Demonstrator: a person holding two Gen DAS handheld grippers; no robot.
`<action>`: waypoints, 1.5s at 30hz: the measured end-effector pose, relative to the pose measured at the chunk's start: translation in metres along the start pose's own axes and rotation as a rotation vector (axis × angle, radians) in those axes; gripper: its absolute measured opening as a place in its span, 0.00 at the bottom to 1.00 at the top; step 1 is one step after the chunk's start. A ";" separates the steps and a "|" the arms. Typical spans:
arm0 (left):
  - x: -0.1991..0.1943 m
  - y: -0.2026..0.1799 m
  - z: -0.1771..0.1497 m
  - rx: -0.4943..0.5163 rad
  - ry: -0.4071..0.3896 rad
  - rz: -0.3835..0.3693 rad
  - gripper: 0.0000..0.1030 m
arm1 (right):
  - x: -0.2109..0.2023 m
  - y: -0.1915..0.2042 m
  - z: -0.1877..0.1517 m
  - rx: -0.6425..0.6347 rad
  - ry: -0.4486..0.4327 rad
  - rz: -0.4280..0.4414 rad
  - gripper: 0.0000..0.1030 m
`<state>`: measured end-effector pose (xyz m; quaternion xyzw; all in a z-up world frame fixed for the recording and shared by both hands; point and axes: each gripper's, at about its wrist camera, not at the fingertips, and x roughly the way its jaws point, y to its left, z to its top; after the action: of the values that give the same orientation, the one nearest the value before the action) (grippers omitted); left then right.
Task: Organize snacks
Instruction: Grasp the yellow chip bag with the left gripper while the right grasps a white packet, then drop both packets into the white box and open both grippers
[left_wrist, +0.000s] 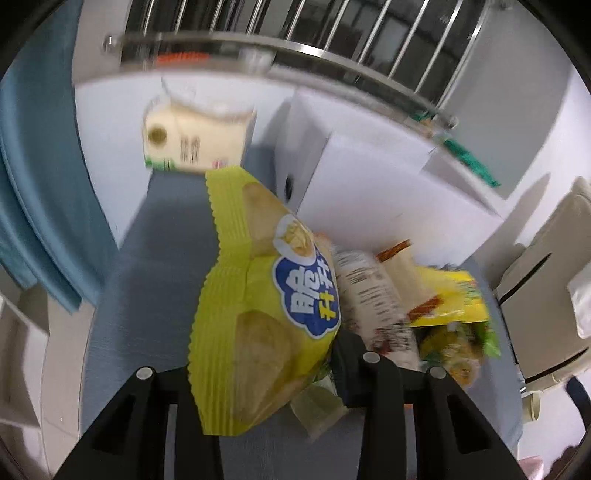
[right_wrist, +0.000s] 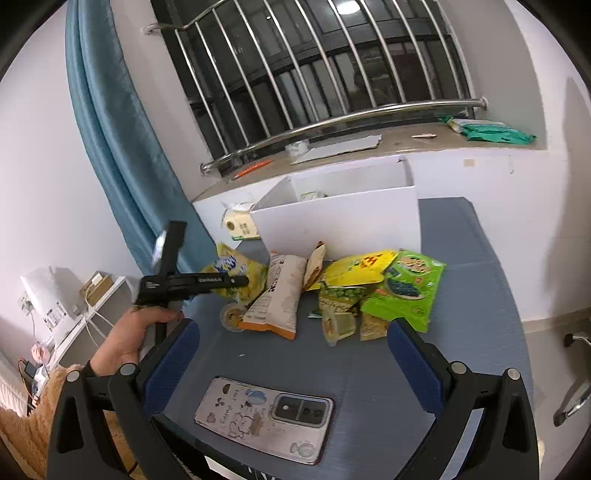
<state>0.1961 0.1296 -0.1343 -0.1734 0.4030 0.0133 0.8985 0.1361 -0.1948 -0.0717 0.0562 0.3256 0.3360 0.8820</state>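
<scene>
Your left gripper (left_wrist: 269, 373) is down in the snack pile, and the yellow chip bag (left_wrist: 258, 306) sits right between its fingers (left_wrist: 354, 365). The fingers look pinched onto the bag's lower end, though the blur there makes the actual contact hard to confirm. From the right wrist view, your left hand (right_wrist: 125, 339) holds that gripper out over the left edge of the pile, its tip at the yellow chip bag.

Your right gripper (right_wrist: 291, 354) hangs back with its blue-padded fingers (right_wrist: 413, 365) spread wide and nothing between them. Under it, a phone (right_wrist: 264, 419) lies face down on the grey surface (right_wrist: 480, 295).

The rest of the snacks lie in a loose heap near the middle of the surface. A white and orange packet (right_wrist: 275, 299) lies just beside the yellow chip bag, with a small round cup (right_wrist: 232, 317) at its lower left. A yellow packet (right_wrist: 364, 267) overlaps a bright green bag (right_wrist: 410, 290), and a clear jelly cup (right_wrist: 338, 326) sits in front of them.

Behind the heap stands the white box (right_wrist: 340, 218), open at the top, with something pale lying inside it. To the left of the box, a cream carton (left_wrist: 195, 138) rests at the far end of the surface, below the window sill (right_wrist: 332, 155) and beside the blue curtain (right_wrist: 122, 147).
</scene>
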 end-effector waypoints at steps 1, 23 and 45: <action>-0.015 -0.003 -0.001 0.015 -0.034 -0.007 0.39 | 0.004 0.003 0.000 -0.001 0.010 0.002 1.00; -0.168 0.016 -0.047 0.094 -0.301 0.017 0.39 | 0.244 0.016 0.030 0.159 0.442 -0.038 1.00; -0.127 -0.031 0.018 0.182 -0.309 -0.072 0.39 | 0.095 -0.009 0.103 0.078 0.106 0.042 0.34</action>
<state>0.1287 0.1206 -0.0215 -0.1016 0.2533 -0.0291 0.9616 0.2577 -0.1293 -0.0445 0.0792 0.3835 0.3439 0.8534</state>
